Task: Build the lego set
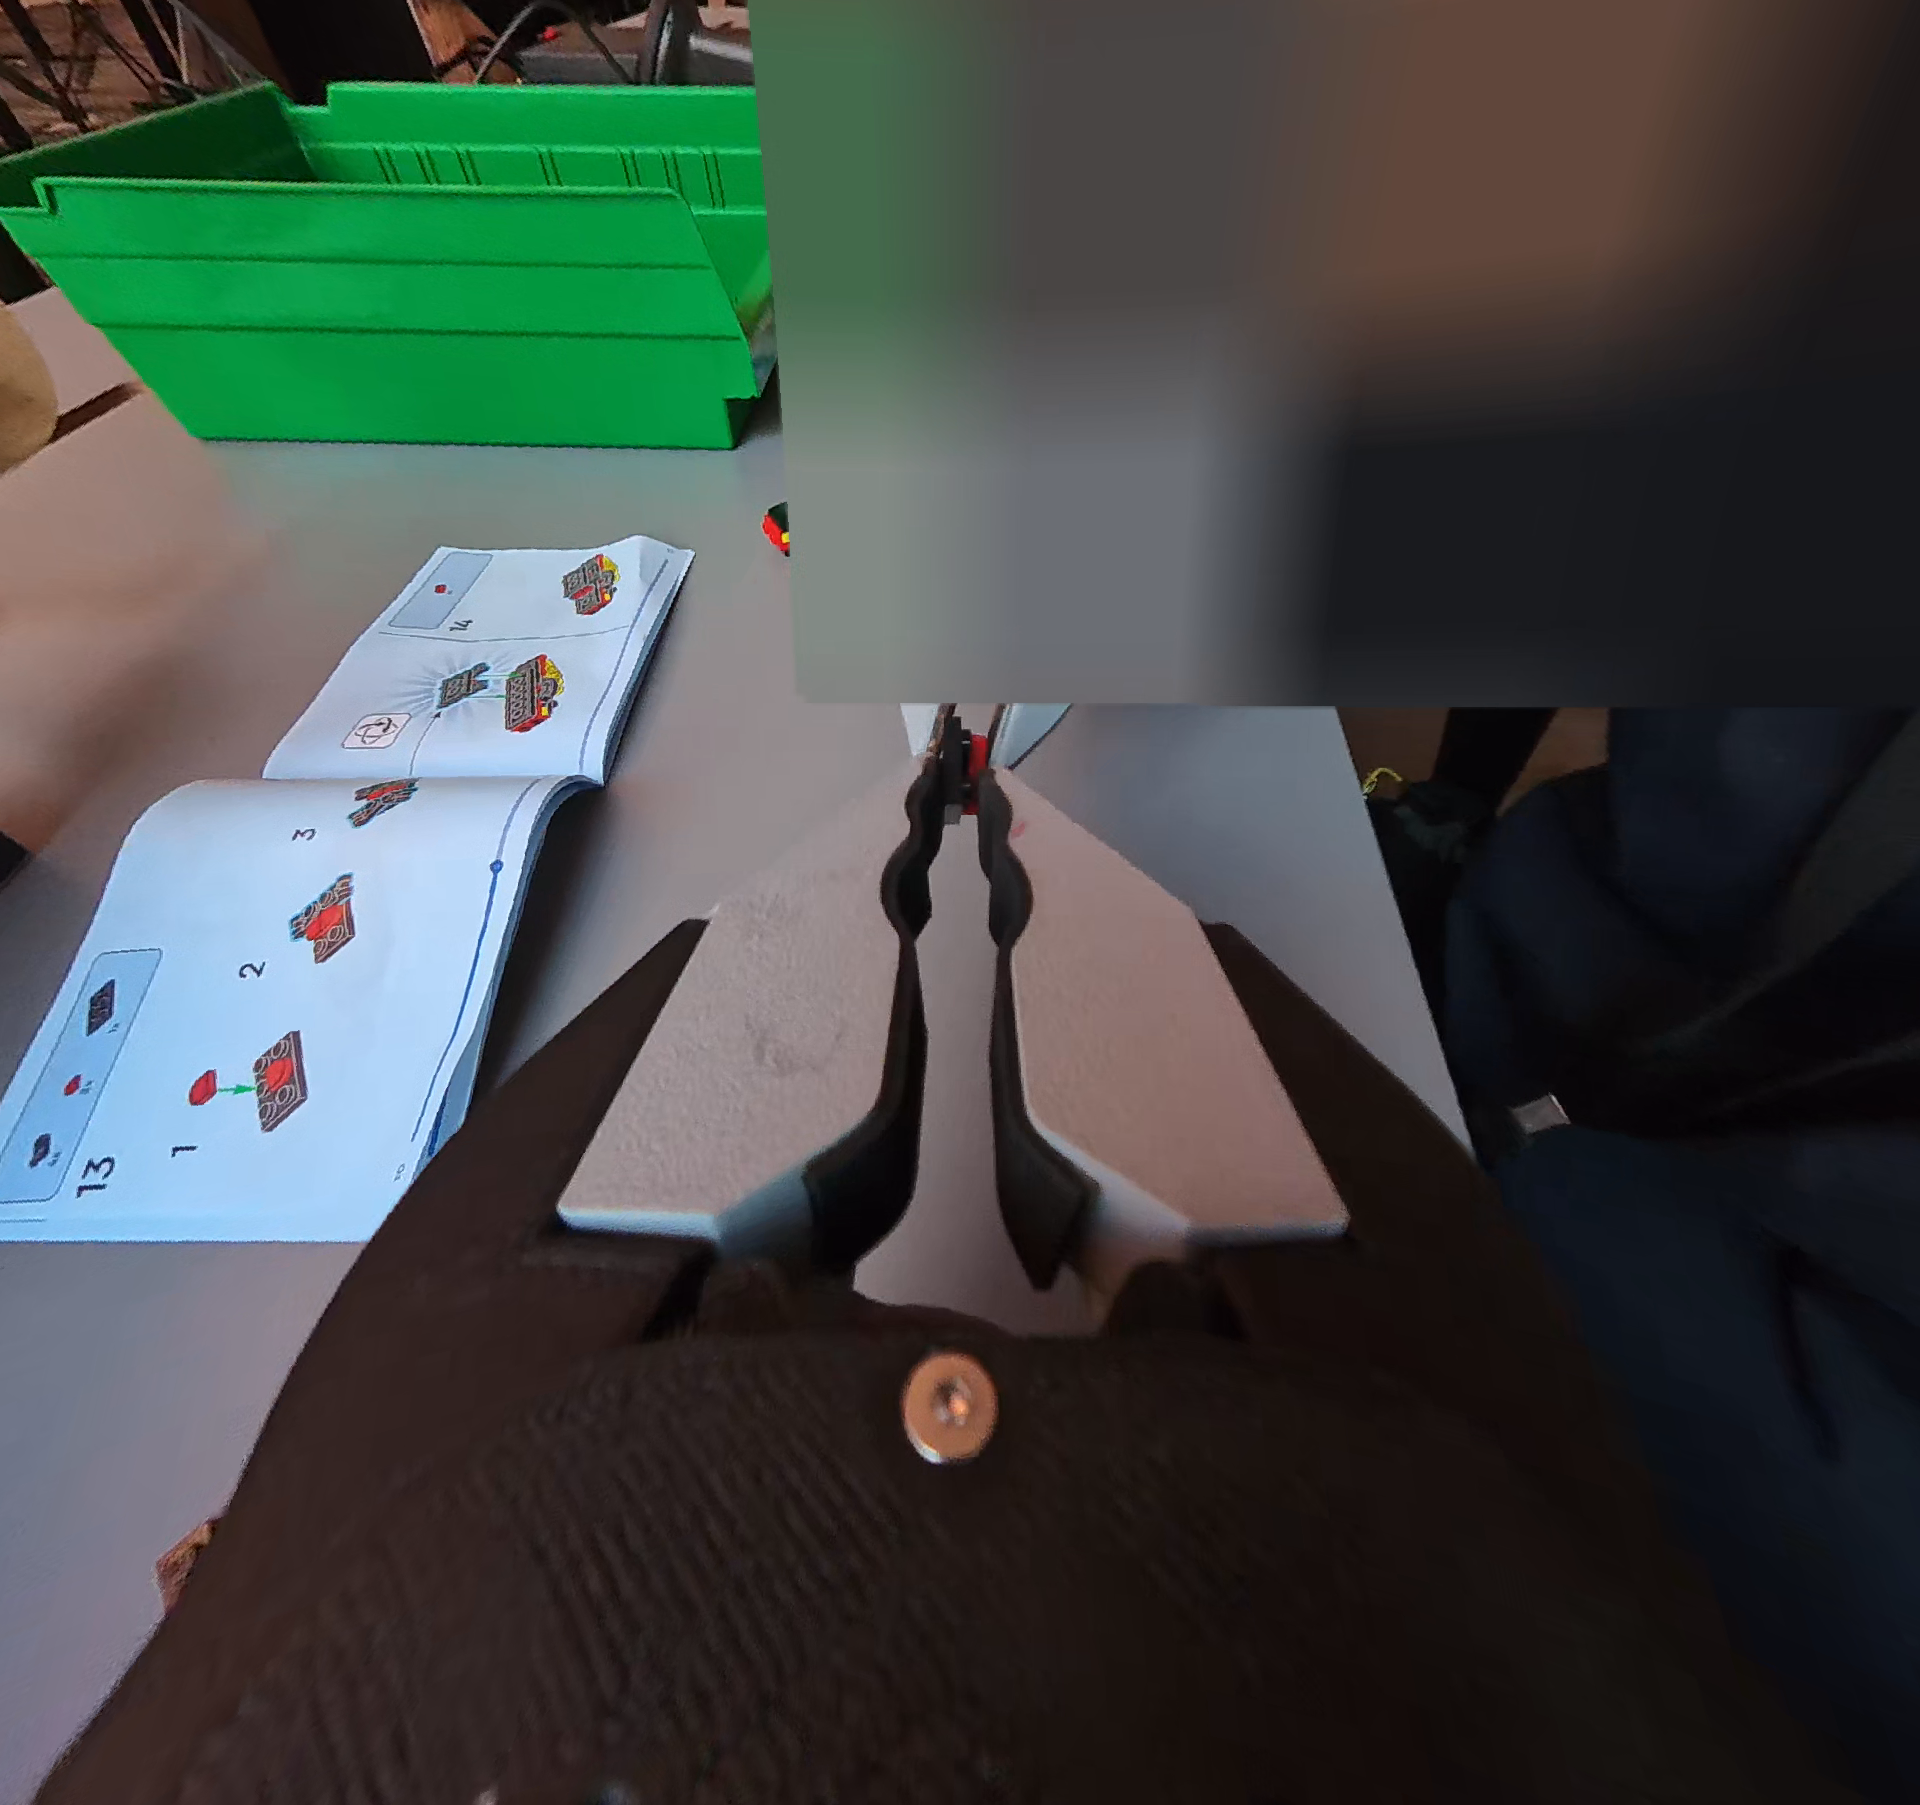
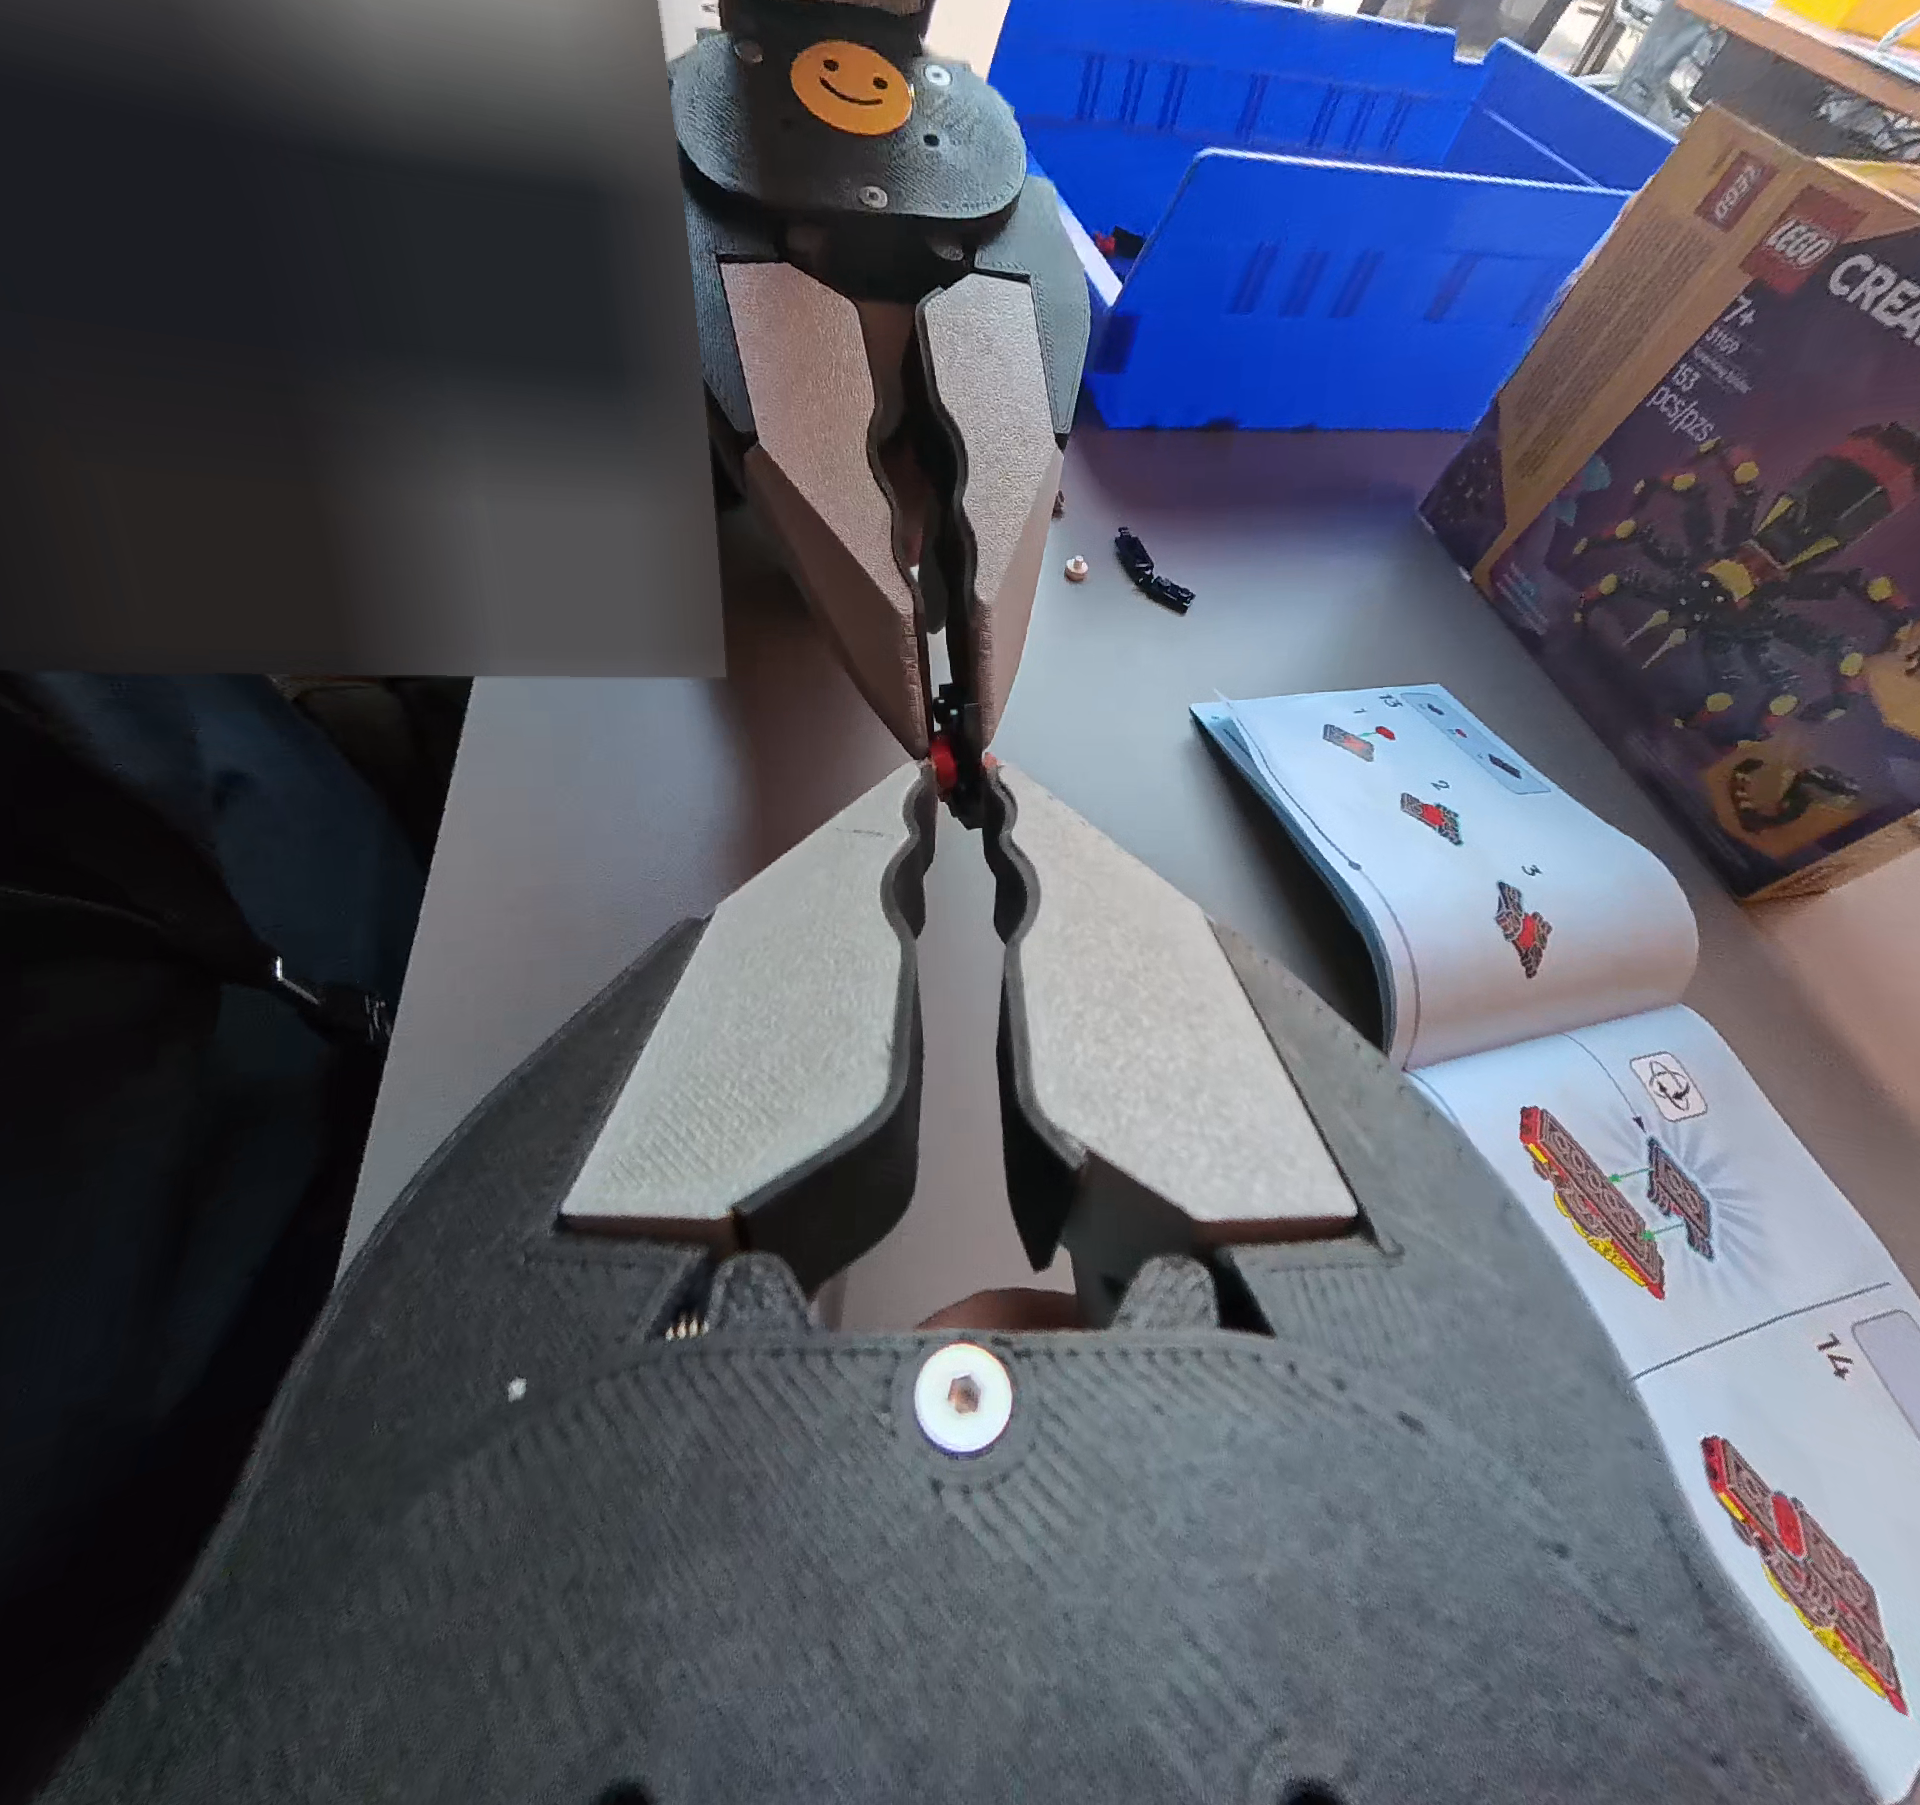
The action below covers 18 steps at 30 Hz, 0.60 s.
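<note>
Booklet [image 2: 1538, 934] beside tongs [image 2: 961, 779]; bins [image 2: 1340, 301] behind

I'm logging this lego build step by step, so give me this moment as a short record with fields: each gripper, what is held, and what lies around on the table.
left gripper: shut on a small black piece, facing the right gripper tip to tip
right gripper: shut on the red and black piece
held pieces: meeting between the two grippers, above the table
instruction booklet: open, flat on the table
loose parts: black piece and small tan piece on the table
bins: blue bin; green bin
set box: standing beside the blue bin
</note>
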Available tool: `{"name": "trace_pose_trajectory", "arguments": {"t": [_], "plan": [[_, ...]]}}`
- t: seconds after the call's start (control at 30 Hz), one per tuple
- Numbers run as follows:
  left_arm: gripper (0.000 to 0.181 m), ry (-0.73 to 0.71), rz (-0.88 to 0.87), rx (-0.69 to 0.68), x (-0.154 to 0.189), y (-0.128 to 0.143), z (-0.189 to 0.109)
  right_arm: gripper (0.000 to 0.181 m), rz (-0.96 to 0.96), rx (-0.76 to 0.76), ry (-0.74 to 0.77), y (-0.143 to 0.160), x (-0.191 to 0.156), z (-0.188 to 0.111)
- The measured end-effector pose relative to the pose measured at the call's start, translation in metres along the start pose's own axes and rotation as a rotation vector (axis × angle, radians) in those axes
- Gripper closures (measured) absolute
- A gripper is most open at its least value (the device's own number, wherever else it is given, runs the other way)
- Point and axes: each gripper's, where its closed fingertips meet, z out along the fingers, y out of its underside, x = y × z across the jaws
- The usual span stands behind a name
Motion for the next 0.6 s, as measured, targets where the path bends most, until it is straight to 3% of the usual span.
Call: {"name": "trace_pose_trajectory", "arguments": {"t": [0.23,0.43,0.6], "plan": [[0.178,0.046,-0.023,0.160,0.009,-0.024,-0.006,0.176,0.102,0.160,-0.084,-0.025,-0.005,-0.014],[0.178,-0.024,0.098,0.223,0.014,-0.033,-0.007,0.177,0.066,0.184,-0.068,-0.032,-0.008,-0.021],[0.178,-0.090,0.272,0.174,0.018,-0.029,-0.005,0.177,0.060,0.166,-0.092,-0.028,-0.012,-0.021]]}}
